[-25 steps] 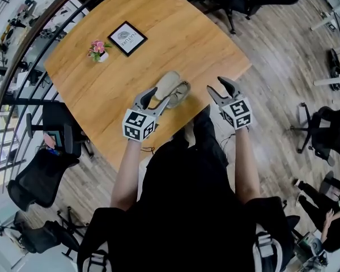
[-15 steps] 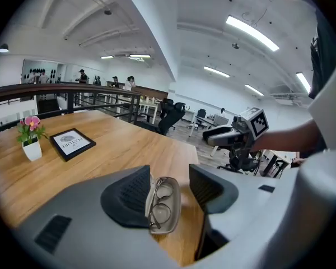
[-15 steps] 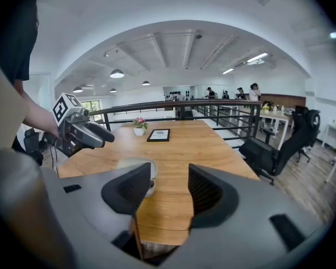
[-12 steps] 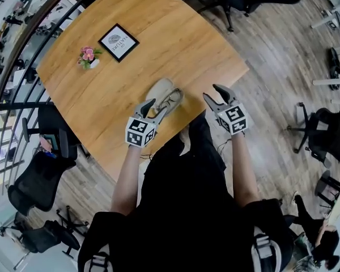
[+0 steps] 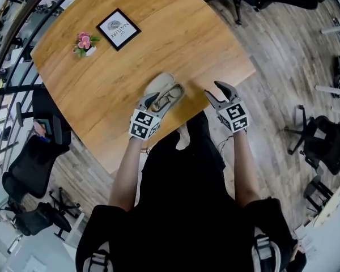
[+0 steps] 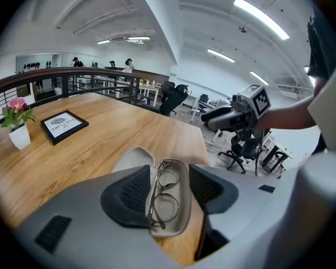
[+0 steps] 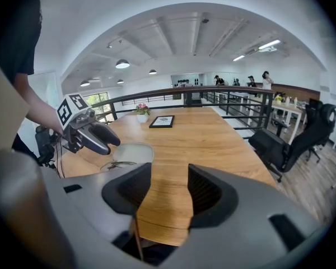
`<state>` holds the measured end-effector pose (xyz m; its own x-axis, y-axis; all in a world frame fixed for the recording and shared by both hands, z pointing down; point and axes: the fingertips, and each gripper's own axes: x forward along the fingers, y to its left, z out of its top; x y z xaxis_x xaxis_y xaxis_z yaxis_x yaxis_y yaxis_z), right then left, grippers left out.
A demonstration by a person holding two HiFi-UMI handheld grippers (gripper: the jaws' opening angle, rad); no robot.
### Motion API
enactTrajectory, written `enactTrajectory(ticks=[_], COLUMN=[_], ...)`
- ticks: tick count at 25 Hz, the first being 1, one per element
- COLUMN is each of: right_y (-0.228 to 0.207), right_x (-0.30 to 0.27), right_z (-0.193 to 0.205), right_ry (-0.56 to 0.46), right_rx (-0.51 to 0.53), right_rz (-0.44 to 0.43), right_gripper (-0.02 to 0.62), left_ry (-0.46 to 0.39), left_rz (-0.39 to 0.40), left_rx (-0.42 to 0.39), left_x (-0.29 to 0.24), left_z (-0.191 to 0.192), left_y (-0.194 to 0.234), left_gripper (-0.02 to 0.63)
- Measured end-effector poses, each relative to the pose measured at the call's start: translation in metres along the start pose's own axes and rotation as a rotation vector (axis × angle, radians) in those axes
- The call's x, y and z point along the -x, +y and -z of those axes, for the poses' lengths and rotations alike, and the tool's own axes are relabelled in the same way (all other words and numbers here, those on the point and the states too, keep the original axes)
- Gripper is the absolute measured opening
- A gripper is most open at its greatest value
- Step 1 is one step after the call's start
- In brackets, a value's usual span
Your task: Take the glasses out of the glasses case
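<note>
An open beige glasses case point(image 5: 158, 84) lies near the wooden table's front edge. Thin metal-framed glasses point(image 5: 170, 97) rest folded in its near half. My left gripper point(image 5: 153, 102) stands open, low over that half. In the left gripper view the glasses point(image 6: 163, 198) and their tray point(image 6: 182, 220) lie between the two pads, with a strip of wood showing beside the right pad. My right gripper point(image 5: 213, 89) is open and empty, over the table's front edge to the right of the case point(image 7: 126, 152).
A small pot of pink flowers point(image 5: 84, 43) and a black-framed sign point(image 5: 118, 29) stand at the table's point(image 5: 158, 33) far left. Office chairs point(image 5: 34, 174) and a railing surround the table. My right gripper point(image 6: 210, 122) shows at the right of the left gripper view.
Both grippers have come down toward the table. The left one has moved from beside the case to over it, so the glasses now lie between its jaws.
</note>
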<state>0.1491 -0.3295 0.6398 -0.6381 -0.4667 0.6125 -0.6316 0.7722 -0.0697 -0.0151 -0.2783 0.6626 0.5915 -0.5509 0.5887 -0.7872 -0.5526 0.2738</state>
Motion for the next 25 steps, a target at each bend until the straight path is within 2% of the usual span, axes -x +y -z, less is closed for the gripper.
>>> enactTrajectory(ticks=[6, 12, 20, 25], right_y=[0.007, 0.02, 0.031, 0.031], right_x=[-0.023, -0.04, -0.046, -0.045], right_z=[0.012, 0.019, 0.031, 0.04], right_ry=[0.047, 0.075, 0.101, 0.116], right_rx=[0.003, 0.024, 0.011, 0.0], right_rz=[-0.062, -0.125, -0.172, -0.18], right_gripper=[0.215, 0.193, 0.161, 0.16], left_ry=[0.055, 0.091, 0.163, 0.174], left_rz=[0.009, -0.001, 0.028, 0.028], left_rx=[-0.031, -0.011, -0.079, -0.059], left_x=[-0.012, -0.022, -0.05, -0.056], left_z=[0.019, 0.031, 0.043, 0.047], left_y=[0.003, 0.013, 0.011, 0.012], left_gripper=[0.239, 0.221, 0.191, 0.158])
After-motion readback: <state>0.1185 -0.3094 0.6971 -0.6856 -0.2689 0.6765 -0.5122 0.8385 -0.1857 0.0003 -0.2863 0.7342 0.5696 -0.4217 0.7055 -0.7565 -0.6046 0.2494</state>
